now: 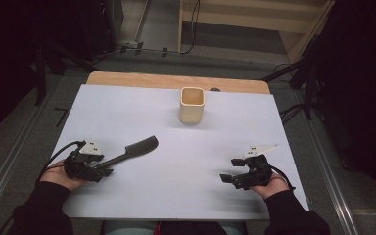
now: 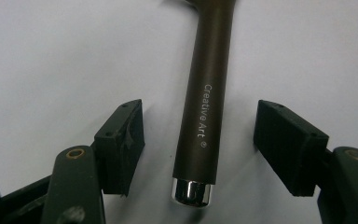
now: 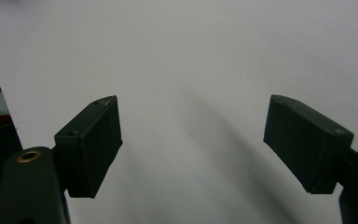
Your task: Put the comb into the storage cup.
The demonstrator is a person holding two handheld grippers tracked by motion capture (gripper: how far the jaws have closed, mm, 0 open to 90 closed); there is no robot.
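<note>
A dark brush (image 1: 136, 149) lies on the white table sheet (image 1: 176, 147) at the left, bristle head pointing toward the middle. Its brown handle (image 2: 204, 107), printed "Creative Art" and ending in a silver cap, runs between the jaws of my left gripper (image 2: 198, 140). Those jaws stand wide on either side of the handle without touching it, so the left gripper (image 1: 104, 169) is open. My right gripper (image 1: 229, 170) rests at the right front of the sheet, open, with bare sheet between its jaws (image 3: 191, 144). A cream square cup (image 1: 192, 105) stands upright at the back centre.
The wooden table edge (image 1: 127, 78) shows behind the sheet. Dark stands and cables (image 1: 293, 73) surround the table on the floor. In the right gripper view the sheet's edge (image 3: 0, 93) runs close along the left side.
</note>
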